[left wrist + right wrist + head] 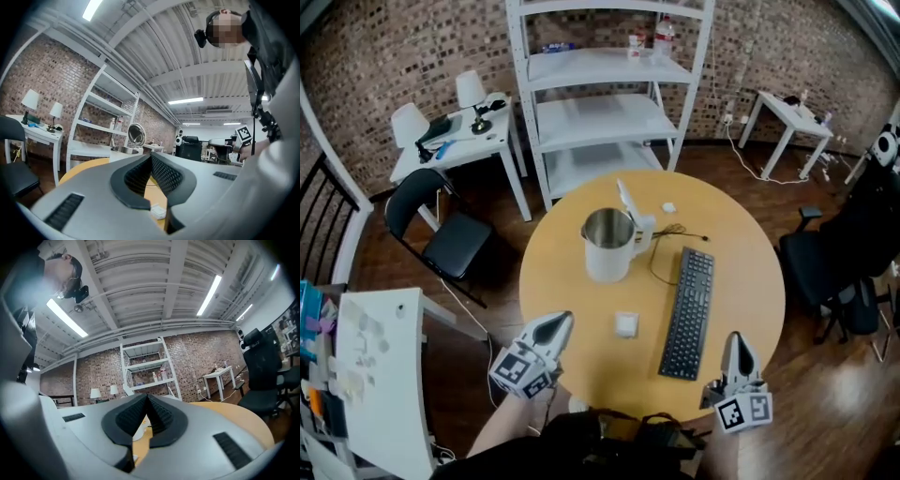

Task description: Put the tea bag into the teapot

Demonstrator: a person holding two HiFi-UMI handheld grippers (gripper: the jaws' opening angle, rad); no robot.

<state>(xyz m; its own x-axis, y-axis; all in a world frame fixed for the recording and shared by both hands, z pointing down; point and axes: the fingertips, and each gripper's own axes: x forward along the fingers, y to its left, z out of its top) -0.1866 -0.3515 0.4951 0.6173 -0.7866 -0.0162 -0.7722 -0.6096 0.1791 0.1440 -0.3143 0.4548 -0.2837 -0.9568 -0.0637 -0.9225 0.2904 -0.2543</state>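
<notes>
A steel teapot [607,242] with a white handle and its lid flipped up stands on the round yellow table [562,281], left of centre. The tea bag [625,324], a small white square, lies flat on the table in front of the teapot. My left gripper [564,320] is shut and empty at the table's near left edge, pointing toward the tea bag from its left. In the left gripper view the shut jaws [151,157] sit just above the tea bag [158,212], with the teapot [125,150] beyond. My right gripper [736,338] hovers shut and empty at the near right edge.
A black keyboard [688,312] lies right of the tea bag, its cable [661,253] looping toward the teapot. A small white object [668,207] rests at the far side. A white shelf [605,103] stands behind the table, with black chairs [450,234] at left and right.
</notes>
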